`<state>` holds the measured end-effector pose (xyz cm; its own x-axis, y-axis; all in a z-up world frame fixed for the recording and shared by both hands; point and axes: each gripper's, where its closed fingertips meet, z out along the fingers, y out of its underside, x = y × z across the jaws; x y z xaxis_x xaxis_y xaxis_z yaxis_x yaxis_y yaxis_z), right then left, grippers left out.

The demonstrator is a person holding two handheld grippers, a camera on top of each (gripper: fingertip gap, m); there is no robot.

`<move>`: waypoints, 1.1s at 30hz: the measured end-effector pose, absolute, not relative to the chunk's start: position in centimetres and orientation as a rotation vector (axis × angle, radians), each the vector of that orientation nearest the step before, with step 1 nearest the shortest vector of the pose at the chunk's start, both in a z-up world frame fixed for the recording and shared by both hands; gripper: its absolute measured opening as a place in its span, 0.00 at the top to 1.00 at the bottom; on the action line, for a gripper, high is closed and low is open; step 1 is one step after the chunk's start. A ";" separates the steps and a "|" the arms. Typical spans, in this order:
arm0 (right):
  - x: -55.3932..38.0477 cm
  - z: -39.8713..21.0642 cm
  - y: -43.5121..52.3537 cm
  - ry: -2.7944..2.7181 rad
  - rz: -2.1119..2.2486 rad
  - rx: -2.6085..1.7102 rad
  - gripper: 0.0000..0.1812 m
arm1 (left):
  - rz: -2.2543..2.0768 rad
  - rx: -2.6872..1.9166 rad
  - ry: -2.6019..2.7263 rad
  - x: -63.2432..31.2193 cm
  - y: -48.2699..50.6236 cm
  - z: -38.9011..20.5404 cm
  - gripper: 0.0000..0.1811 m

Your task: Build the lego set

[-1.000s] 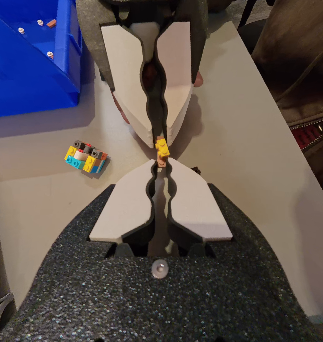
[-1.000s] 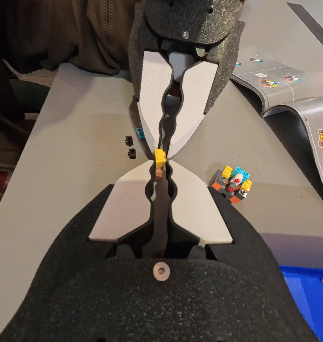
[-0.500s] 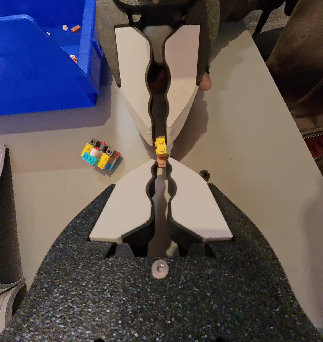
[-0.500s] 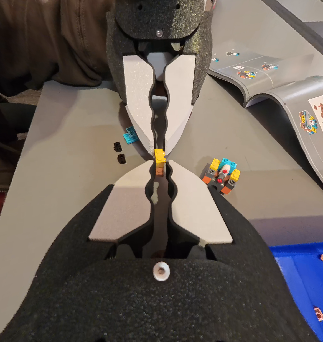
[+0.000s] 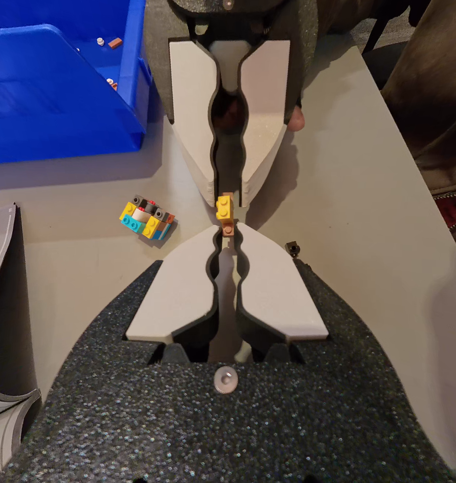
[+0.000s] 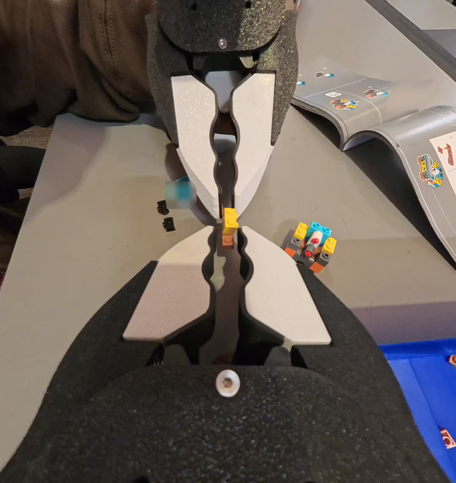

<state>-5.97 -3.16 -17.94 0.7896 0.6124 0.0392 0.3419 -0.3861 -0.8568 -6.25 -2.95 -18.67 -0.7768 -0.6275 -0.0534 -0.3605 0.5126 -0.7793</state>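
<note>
The yellow brick (image 5: 224, 210), seated on a brown plate (image 5: 228, 231), hangs above the middle of the worktop (image 5: 352, 209), between two opposed sets of fingers. The left gripper (image 5: 228, 230) is closed narrowly on the plate's near end. The right gripper (image 6: 226, 231) is also narrow and flanks the plate's other end, but whether it touches cannot be told. A partly built model (image 5: 147, 219) lies just beside them.

- Left gripper (image 5: 228, 231): fingers nearly closed, tips pinching a small brown piece.
- Right gripper (image 6: 228, 234): facing it tip to tip, jaws narrowly parted.
</note>
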 end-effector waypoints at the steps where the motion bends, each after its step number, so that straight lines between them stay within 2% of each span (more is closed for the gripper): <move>1: -6.0 -18.0 -3.2 -0.715 0.349 -2.008 0.91 | -1.139 -0.824 2.428 -6.3 -2.9 -18.6 0.96; 15: -5.9 -18.0 -3.1 -0.746 0.303 -1.992 0.89 | -1.137 -0.815 2.417 -6.2 -2.8 -18.4 0.96; 20: -5.4 -18.0 -3.1 -0.805 0.208 -1.964 0.85 | -1.145 -0.822 2.415 -6.2 -2.8 -18.3 0.96; 26: -4.4 -17.4 -2.6 -1.004 -0.170 -1.788 0.71 | -1.156 -0.835 2.412 -6.3 -2.7 -18.0 0.96; 33: -5.1 -16.9 -2.2 -1.222 -0.544 -1.543 0.70 | -1.171 -0.835 2.403 -6.3 -2.8 -17.6 0.96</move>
<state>-5.13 -2.25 -16.90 0.3757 0.4203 0.8260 0.8951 0.0664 -0.4410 -6.35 -2.80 -17.61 -0.7698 -0.6367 -0.0451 -0.3568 0.4878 -0.7967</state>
